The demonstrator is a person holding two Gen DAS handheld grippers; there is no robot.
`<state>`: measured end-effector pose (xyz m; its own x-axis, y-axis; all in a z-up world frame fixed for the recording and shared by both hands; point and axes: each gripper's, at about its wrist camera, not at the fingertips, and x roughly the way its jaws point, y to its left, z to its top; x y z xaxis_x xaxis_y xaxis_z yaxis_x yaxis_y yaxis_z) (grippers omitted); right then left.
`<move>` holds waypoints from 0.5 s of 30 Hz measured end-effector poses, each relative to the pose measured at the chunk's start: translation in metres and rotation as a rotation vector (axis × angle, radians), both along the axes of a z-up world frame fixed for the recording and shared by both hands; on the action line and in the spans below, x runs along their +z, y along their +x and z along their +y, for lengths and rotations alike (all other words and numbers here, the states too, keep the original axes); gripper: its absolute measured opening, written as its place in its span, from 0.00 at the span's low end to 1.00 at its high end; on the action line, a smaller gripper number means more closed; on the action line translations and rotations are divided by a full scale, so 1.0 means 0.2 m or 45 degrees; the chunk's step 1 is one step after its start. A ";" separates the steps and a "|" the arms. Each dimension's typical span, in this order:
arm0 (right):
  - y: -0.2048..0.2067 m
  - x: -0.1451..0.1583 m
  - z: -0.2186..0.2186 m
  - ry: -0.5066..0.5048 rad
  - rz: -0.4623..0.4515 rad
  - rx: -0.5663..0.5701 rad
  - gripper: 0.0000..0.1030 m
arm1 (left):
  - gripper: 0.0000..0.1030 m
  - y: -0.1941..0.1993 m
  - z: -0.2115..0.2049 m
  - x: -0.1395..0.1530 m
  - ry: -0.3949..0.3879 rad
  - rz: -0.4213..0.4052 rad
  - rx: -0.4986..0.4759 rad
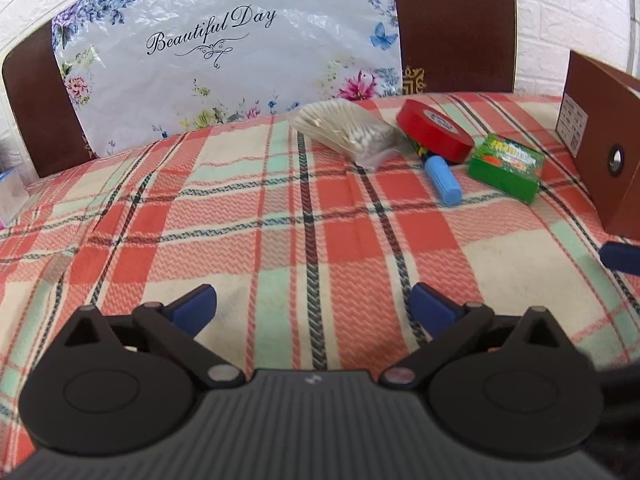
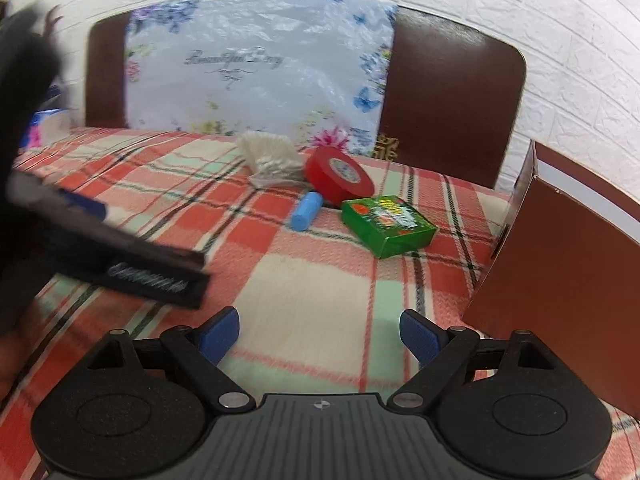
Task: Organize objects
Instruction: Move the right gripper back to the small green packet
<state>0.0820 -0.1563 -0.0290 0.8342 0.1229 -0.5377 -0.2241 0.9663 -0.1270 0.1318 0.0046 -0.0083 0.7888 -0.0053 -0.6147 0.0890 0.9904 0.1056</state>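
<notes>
The left gripper (image 1: 313, 307) has a dark grey ribbed body at 6 o'clock of its view, with a small pale mark at the top edge of the ribbing. Two matte black round housings with faint inset circles sit at 7 and 5 o'clock, each topped by a triangular cut-out. Black link arms with silver pivot pins carry blue fingers (image 1: 195, 309). The right gripper (image 2: 320, 338) is built alike, with a small round crosshair mark on its grey body and blue textured fingers (image 2: 420, 336).
</notes>
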 end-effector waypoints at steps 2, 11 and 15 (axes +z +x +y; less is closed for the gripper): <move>0.05 0.00 0.00 -0.008 -0.004 -0.012 0.84 | 1.00 0.01 0.04 -0.01 -0.072 -0.001 -0.002; 0.24 0.00 0.02 -0.110 -0.082 -0.008 0.87 | 1.00 0.00 0.12 -0.02 -0.200 -0.042 0.028; 0.33 0.00 0.04 -0.170 -0.121 0.010 0.86 | 1.00 0.00 0.14 -0.02 -0.232 -0.052 0.022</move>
